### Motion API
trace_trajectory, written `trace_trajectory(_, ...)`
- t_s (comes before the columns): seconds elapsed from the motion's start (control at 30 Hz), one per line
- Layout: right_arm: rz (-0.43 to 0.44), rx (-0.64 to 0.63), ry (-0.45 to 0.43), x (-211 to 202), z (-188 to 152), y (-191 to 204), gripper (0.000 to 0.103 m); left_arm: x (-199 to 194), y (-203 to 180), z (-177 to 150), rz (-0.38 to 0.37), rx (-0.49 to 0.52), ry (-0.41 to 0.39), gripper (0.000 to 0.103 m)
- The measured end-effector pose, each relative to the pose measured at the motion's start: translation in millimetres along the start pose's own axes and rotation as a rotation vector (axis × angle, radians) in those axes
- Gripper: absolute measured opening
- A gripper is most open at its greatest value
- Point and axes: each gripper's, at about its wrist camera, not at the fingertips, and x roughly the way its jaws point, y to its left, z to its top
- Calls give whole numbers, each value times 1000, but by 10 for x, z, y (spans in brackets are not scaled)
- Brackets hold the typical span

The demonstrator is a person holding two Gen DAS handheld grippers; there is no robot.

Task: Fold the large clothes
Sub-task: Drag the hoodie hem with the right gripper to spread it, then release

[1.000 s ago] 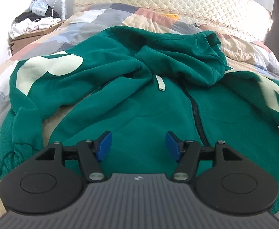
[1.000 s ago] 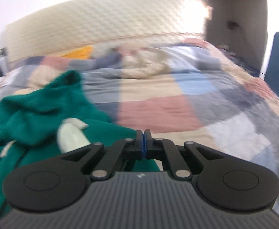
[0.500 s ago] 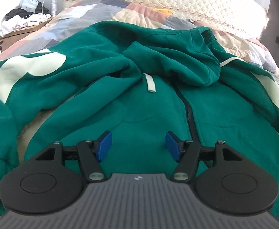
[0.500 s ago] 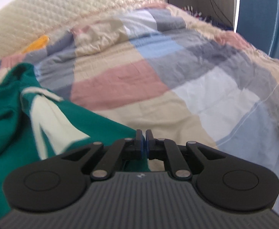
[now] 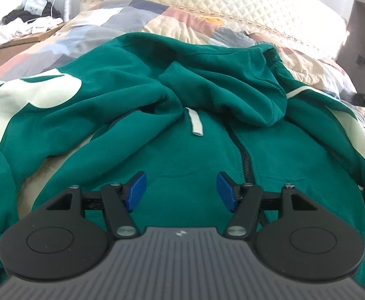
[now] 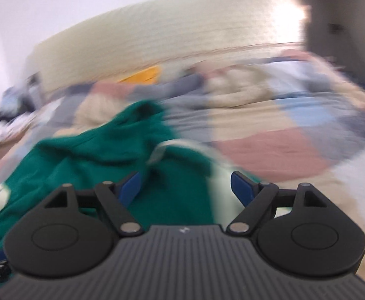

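Observation:
A green zip hoodie (image 5: 172, 115) with pale patches on its sleeves lies face up on the bed, hood crumpled toward the headboard, a white drawstring (image 5: 195, 125) on its chest. My left gripper (image 5: 180, 191) hovers open over the hoodie's lower front, just left of the zipper (image 5: 245, 160), with nothing between its blue pads. In the blurred right wrist view, my right gripper (image 6: 185, 188) is over the hoodie's (image 6: 87, 165) right sleeve; its jaws are opening and nothing is pinched between them.
A patchwork quilt (image 6: 270, 147) covers the bed, with a quilted cream headboard (image 5: 232, 2) behind. At the far left a bedside box (image 5: 25, 37) holds piled clothes and a bottle. A dark doorway (image 6: 337, 25) stands at the right.
My right gripper went from shut to open and swung left, back over the green sleeve. The left gripper has edged forward over the hoodie, still open.

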Motion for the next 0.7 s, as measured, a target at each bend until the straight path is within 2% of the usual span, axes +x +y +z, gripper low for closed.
trace_trajectory(0.07, 96, -7, 40, 281, -26, 223, 80, 24, 50, 2, -2, -25, 6, 67)
trace_trajectory(0.13, 155, -8, 80, 590, -84, 433, 80, 45, 88, 6, -13, -40, 8, 67)
trace_trajectory(0.23, 166, -26, 141, 1088, -238, 676, 80, 78, 125, 20, -22, -50, -9, 67)
trace_trajectory(0.33, 128, -92, 197, 1539, -451, 907, 82, 161, 187, 29, -22, -54, -24, 67)
trace_trajectory(0.43, 94, -189, 149, 1833, -503, 1095, 82, 260, 303, 40, -31, -84, -32, 67)
trace_trajectory(0.47, 99, -221, 112, 1889, -446, 1156, 74, 286, 333, 40, -36, -92, -34, 67)
trace_trajectory(0.5, 107, -243, 81, 1949, -372, 1210, 60, 311, 364, 41, -41, -100, -40, 67)
trace_trajectory(0.53, 95, -260, 62, 2030, -278, 1274, 53, 332, 387, 44, -45, -103, -52, 67)
trace_trajectory(0.57, 77, -270, 50, 2126, -182, 1329, 40, 352, 395, 40, -47, -98, -65, 67)
trace_trajectory(0.6, 62, -278, 36, 2237, -58, 1382, 33, 379, 405, 42, -44, -93, -73, 67)
trace_trajectory(0.7, 27, -317, -32, 2561, 377, 1532, 26, 472, 480, 44, -71, -124, -83, 67)
